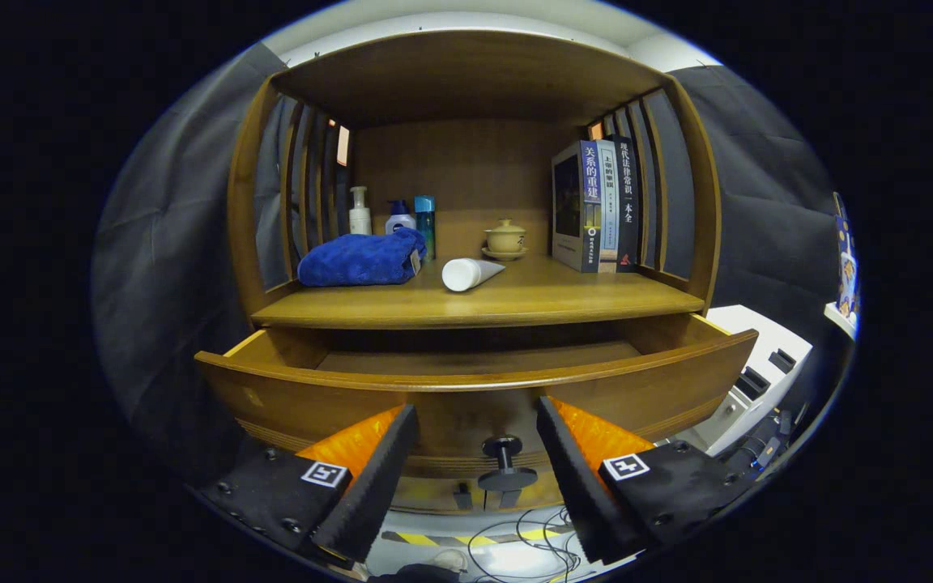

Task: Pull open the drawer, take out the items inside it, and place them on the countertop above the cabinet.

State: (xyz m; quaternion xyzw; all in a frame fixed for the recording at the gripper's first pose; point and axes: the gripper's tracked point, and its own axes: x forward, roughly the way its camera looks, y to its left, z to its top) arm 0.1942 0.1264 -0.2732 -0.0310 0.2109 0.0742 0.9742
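Note:
A wooden cabinet's drawer (475, 380) stands pulled out, its inside floor showing bare wood where I can see it. A dark round knob (505, 465) sticks out of the drawer front. My gripper (479, 421) is open, its fingers either side of the knob and not touching it. On the countertop (515, 304) above lie a folded blue towel (361, 259) and a white tube (469, 274) on its side, both beyond the fingers.
At the back of the countertop stand three bottles (392, 214), a small lidded teacup on a saucer (505, 239) and upright books (600, 206). A white box (758, 368) sits right of the drawer. Cables (515, 538) and striped tape lie on the floor below.

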